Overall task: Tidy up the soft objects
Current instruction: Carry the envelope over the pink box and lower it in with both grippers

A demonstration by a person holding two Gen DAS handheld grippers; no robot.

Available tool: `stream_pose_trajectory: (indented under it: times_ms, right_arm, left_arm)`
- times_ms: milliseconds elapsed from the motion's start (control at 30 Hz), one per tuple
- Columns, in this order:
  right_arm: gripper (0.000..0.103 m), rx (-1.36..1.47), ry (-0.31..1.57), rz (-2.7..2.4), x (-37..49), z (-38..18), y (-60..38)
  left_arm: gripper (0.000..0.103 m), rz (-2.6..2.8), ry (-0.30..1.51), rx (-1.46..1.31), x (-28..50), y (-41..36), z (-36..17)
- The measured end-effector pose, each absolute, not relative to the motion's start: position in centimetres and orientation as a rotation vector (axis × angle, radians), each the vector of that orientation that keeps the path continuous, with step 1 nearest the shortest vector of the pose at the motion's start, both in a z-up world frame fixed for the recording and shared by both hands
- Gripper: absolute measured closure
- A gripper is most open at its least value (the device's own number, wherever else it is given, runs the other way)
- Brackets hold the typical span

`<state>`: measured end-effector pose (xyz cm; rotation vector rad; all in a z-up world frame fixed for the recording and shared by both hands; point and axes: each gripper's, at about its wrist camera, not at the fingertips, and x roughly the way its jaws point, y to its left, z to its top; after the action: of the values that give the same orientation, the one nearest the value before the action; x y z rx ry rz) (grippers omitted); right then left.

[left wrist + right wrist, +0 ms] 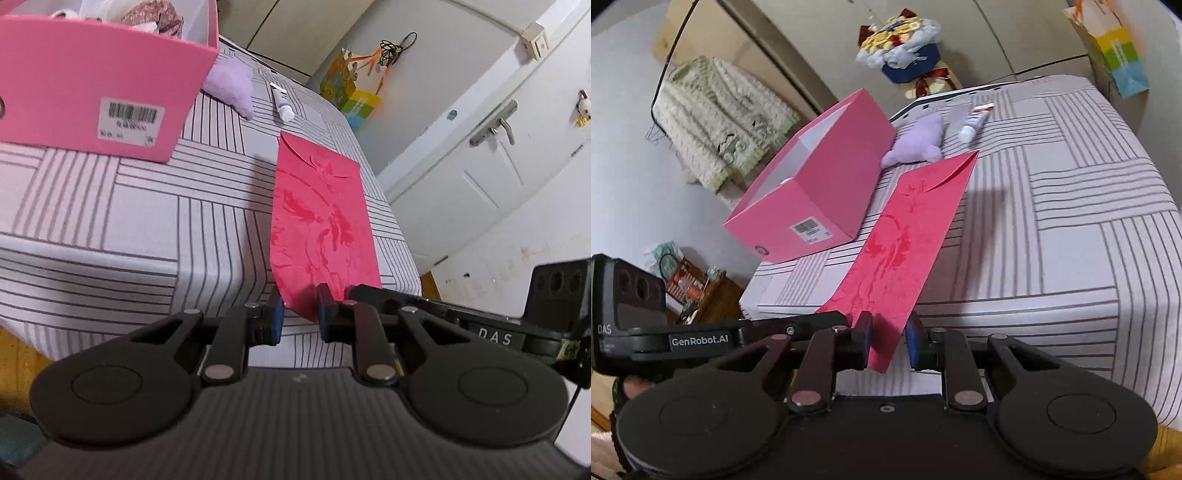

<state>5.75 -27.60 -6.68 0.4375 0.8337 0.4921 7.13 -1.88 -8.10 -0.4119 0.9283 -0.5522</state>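
Note:
A long red envelope (321,218) lies on the striped table, its near end past the table edge. My left gripper (301,317) is open, its jaws on either side of the envelope's near left corner. My right gripper (888,341) is open too, with the near right corner of the envelope (905,240) between its jaws. Neither grips it. A pink box (92,85) stands at the back left with fabric items inside; it also shows in the right wrist view (820,188). A purple plush toy (231,86) lies beside the box, also in the right wrist view (918,142).
A white tube (282,103) lies behind the envelope, also in the right wrist view (973,123). The striped table cover (1071,221) spreads to the right. A white door (498,140) stands beyond the table. A knitted sweater (720,122) hangs on the left.

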Motion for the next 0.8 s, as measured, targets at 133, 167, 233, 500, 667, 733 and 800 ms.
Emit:
stream_pose_trajectory:
  times_ms: [133,167,233,500,667,733,800]
  right_arm:
    - [0.080,0.390,0.825,0.517,5.9,-5.0,-26.1]
    - [0.080,0.379,0.823,0.523,6.0,-4.5,-25.7]
    - [0.080,0.353,0.814,0.541,6.3,-3.4,-24.8]
    - [0.079,0.293,0.748,0.588,8.3,0.6,-20.3]
    - [0.079,0.261,0.698,0.629,11.3,2.8,-17.4]
    - [0.079,0.250,0.684,0.638,12.8,3.5,-16.4]
    - [0.078,0.240,0.668,0.640,14.5,4.0,-15.3]
  left_arm:
    - [0.086,-0.572,0.911,-0.407,7.0,-0.2,-6.7]
    - [0.086,-0.574,0.906,-0.406,7.0,0.3,-6.4]
    - [0.087,-0.575,0.890,-0.409,7.0,1.4,-5.4]
    - [0.087,-0.544,0.814,-0.391,8.3,5.7,-1.3]
    - [0.087,-0.506,0.738,-0.352,9.9,8.2,1.1]
    - [0.087,-0.491,0.710,-0.339,10.8,9.2,1.7]
    - [0.086,-0.475,0.691,-0.332,11.9,9.9,2.0]
